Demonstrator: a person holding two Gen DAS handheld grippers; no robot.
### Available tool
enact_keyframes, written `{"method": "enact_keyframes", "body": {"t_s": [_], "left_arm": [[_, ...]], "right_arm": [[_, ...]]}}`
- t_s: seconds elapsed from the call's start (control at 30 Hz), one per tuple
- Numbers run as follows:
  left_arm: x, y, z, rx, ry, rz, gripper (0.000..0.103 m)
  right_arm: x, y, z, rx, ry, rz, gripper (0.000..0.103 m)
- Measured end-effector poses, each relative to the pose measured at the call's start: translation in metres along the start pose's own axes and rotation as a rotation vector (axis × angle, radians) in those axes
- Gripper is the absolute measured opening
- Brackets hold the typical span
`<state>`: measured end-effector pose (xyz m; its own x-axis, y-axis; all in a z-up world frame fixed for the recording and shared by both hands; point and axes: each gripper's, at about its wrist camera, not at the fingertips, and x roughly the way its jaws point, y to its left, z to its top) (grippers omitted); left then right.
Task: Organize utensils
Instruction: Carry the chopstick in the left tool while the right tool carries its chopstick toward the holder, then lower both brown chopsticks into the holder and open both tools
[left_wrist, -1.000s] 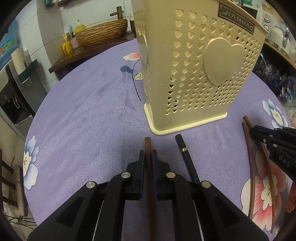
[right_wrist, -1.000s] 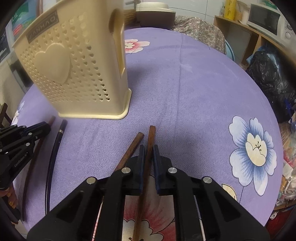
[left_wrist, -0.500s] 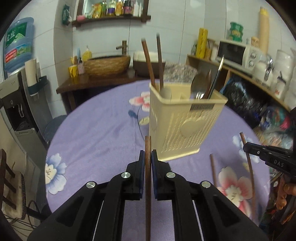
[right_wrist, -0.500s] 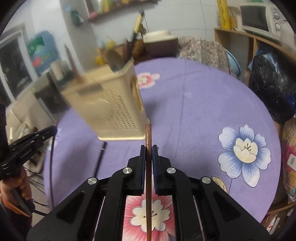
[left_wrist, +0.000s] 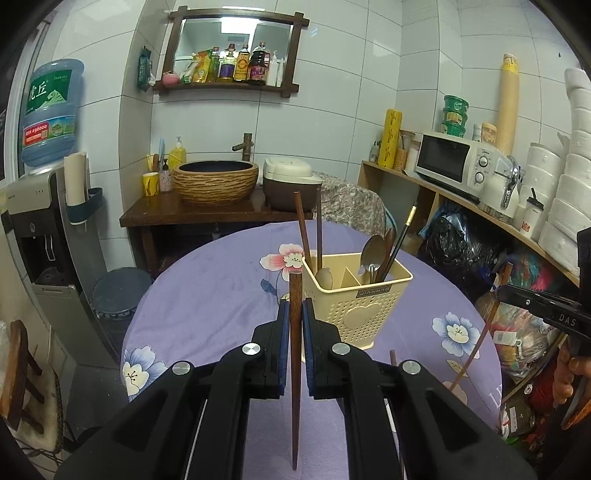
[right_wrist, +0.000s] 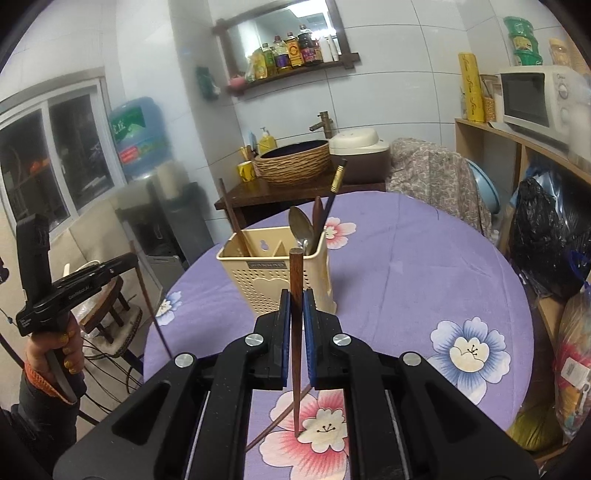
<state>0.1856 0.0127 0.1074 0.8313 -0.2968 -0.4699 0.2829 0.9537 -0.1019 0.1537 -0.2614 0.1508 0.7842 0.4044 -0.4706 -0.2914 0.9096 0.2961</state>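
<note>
- Your left tongs (left_wrist: 294, 325) are pinching a dark brown wooden chopstick (left_wrist: 294, 354) between the blue pads, with its blunt end sticking up past the tips and its thin end pointing back beneath the body
- Your right tongs (right_wrist: 295, 325) are pinching a second brown wooden chopstick (right_wrist: 295, 332) the same way, blunt end up, thin end hanging over the pink flower on the purple floral tablecloth (right_wrist: 424, 258)
- Both tongs are lifted off the table, well apart from each other
- The cream perforated plastic utensil holder with a heart on its side (left_wrist: 364, 306) stands upright just ahead of your left tongs and a little to their right; from your right tongs it sits straight ahead, slightly left
- Its left compartment holds two upright brown chopsticks (left_wrist: 303, 236) and a pale spoon bowl (left_wrist: 324, 277)
- Its right compartment holds a metal spoon (left_wrist: 371, 254), a brown wooden utensil and a black chopstick with a gold band (left_wrist: 400, 236) leaning right
- One more brown chopstick (right_wrist: 277, 421) lies flat on the cloth below your right tongs, angled to the left
</note>
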Motion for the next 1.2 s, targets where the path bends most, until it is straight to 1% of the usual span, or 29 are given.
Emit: {"method": "enact_keyframes", "body": {"t_s": [0.3,0.43,0.57,0.63,0.7,0.73,0.77,0.87,0.97,1.07,1.13,1.2], "left_arm": [[-0.002,0.005,0.008,-0.016,-0.002,-0.030,0.008],[-0.004,0.004,0.014,-0.013,-0.007,-0.033,0.008],[-0.009,0.002,0.025,-0.006,-0.017,-0.045,0.008],[-0.013,0.001,0.041,-0.007,-0.030,-0.061,0.008],[-0.020,-0.001,0.059,-0.011,-0.058,-0.071,0.008],[-0.027,-0.003,0.075,-0.014,-0.089,-0.083,0.008],[-0.029,-0.005,0.084,-0.015,-0.110,-0.087,0.008],[-0.040,-0.013,0.122,-0.021,-0.207,-0.100,0.008],[-0.039,-0.023,0.148,-0.027,-0.283,-0.078,0.008],[-0.021,-0.035,0.160,-0.043,-0.303,-0.065,0.008],[-0.005,-0.043,0.155,-0.038,-0.304,-0.053,0.008],[0.008,-0.046,0.147,-0.031,-0.293,-0.045,0.008]], "right_arm": [[-0.002,0.008,0.013,-0.021,0.001,0.017,0.008],[-0.005,0.008,0.020,-0.023,-0.007,0.031,0.008],[-0.008,0.011,0.034,-0.034,-0.017,0.039,0.008],[-0.010,0.012,0.051,-0.033,-0.026,0.056,0.008],[-0.012,0.015,0.070,-0.027,-0.049,0.079,0.008],[-0.014,0.015,0.082,-0.024,-0.068,0.088,0.008],[-0.018,0.017,0.097,-0.024,-0.098,0.087,0.008],[-0.025,0.023,0.133,-0.030,-0.168,0.068,0.008],[-0.025,0.027,0.158,-0.019,-0.236,0.035,0.008],[-0.016,0.028,0.167,-0.009,-0.259,-0.007,0.008],[-0.003,0.027,0.165,-0.003,-0.266,-0.034,0.008],[0.014,0.025,0.154,0.001,-0.258,-0.064,0.008]]}}
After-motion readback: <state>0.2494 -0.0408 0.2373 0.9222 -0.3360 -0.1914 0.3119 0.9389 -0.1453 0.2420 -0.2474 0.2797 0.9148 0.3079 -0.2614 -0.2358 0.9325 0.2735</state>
